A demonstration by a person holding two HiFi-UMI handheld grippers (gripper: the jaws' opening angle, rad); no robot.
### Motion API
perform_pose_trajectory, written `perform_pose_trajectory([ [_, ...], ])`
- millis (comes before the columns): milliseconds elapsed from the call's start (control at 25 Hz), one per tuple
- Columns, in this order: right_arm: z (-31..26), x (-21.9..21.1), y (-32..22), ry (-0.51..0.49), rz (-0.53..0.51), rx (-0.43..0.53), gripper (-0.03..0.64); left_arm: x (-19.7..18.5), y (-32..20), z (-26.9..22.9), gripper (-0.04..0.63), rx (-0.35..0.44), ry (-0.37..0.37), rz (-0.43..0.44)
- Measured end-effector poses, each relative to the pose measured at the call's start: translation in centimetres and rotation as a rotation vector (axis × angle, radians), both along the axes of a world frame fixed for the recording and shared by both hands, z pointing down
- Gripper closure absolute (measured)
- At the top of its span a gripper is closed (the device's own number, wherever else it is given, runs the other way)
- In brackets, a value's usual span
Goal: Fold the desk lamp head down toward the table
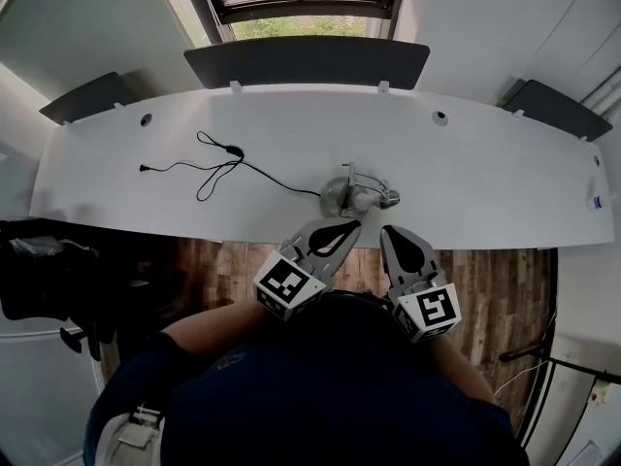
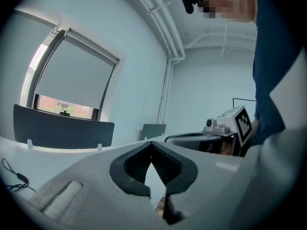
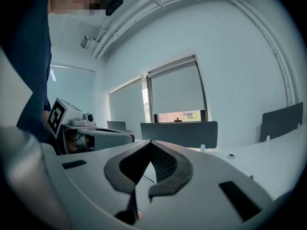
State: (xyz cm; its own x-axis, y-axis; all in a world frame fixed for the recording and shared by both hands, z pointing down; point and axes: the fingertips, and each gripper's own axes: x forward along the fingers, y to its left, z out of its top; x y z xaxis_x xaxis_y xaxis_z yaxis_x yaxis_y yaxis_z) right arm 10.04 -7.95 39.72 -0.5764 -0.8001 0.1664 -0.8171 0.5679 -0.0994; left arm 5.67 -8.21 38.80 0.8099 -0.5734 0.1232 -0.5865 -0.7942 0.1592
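Your left gripper and right gripper have fingers closed, empty. The lamp just ahead looks light and stiff-hinged: press its head.

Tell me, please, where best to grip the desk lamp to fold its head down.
Probably the desk lamp by its slim head, which juts right of the round base; come from the near table edge with the nearer right gripper.

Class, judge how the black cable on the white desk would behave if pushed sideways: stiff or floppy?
Probably floppy: the cable lies in loose loops, so it would bunch rather than slide. It looks thin, so probably light. One end seems to reach the desk lamp, which might anchor it.
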Motion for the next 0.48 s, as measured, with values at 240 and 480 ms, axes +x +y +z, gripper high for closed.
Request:
perform_pose_trajectory([
  [240,-0.04,-0.27,0.22,-0.005,-0.011,-0.004,0.607,-0.05,0.16,-0.16,0.589,0.0,-0.003,0.001],
  [480,-0.02,-0.47,0.39,-0.004,-0.02,-0.002,0.607,-0.08,0.28,-0.12,0.589,-0.001,-0.013,0.001],
])
